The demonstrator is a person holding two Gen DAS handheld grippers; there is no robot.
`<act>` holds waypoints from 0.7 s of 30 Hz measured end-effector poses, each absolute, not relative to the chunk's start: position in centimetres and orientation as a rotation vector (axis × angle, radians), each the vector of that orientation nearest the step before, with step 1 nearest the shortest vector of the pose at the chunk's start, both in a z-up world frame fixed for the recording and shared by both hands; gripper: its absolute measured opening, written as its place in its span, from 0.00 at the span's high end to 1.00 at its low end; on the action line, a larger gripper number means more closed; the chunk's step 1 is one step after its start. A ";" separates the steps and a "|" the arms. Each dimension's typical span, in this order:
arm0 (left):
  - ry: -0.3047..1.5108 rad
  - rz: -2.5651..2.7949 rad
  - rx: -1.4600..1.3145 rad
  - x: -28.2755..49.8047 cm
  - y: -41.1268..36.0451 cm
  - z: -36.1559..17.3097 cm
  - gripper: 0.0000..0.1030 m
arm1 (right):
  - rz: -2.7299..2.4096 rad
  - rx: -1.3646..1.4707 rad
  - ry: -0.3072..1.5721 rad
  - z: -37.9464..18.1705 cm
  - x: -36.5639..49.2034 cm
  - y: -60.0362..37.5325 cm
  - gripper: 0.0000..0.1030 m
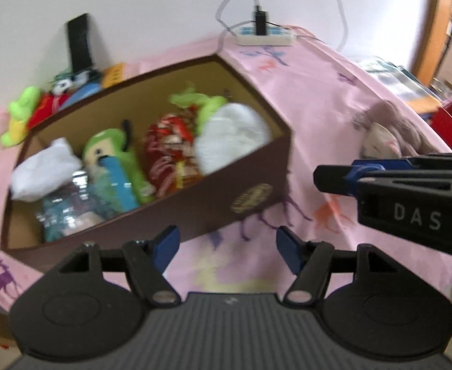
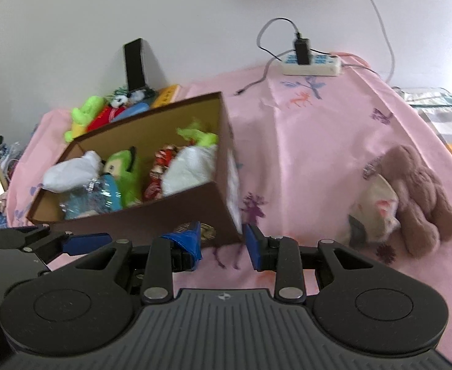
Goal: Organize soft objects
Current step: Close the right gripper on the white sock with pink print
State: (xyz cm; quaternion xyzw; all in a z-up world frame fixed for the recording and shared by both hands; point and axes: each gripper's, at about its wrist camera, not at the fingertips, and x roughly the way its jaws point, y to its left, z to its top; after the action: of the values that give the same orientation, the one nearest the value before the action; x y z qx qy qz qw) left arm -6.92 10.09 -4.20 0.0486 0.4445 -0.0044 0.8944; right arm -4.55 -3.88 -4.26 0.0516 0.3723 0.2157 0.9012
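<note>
Both tongs were spread and empty: left gripper, right gripper. The box already held several soft toys; the brown plush lay far right, more behind.

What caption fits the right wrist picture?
Open right tool faces a brown box of soft toys on pink cloth; brown plush lies outside.
</note>
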 end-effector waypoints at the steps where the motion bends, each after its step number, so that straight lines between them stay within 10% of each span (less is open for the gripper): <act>1: 0.927 -0.029 0.107 -6.8 9.7 -4.4 0.34 | 0.436 0.110 0.774 -4.5 -4.6 -4.3 0.86; 21: 0.858 -0.372 0.230 -3.9 1.1 -5.7 0.34 | 0.196 0.319 0.820 -7.2 -1.9 -14.0 0.86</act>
State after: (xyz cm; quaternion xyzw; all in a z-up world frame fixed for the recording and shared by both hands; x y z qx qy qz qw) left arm -3.88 1.08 -5.66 0.1105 0.4128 -0.1788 0.8863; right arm -1.89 -13.97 -7.22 0.1542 0.3961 0.0950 0.9002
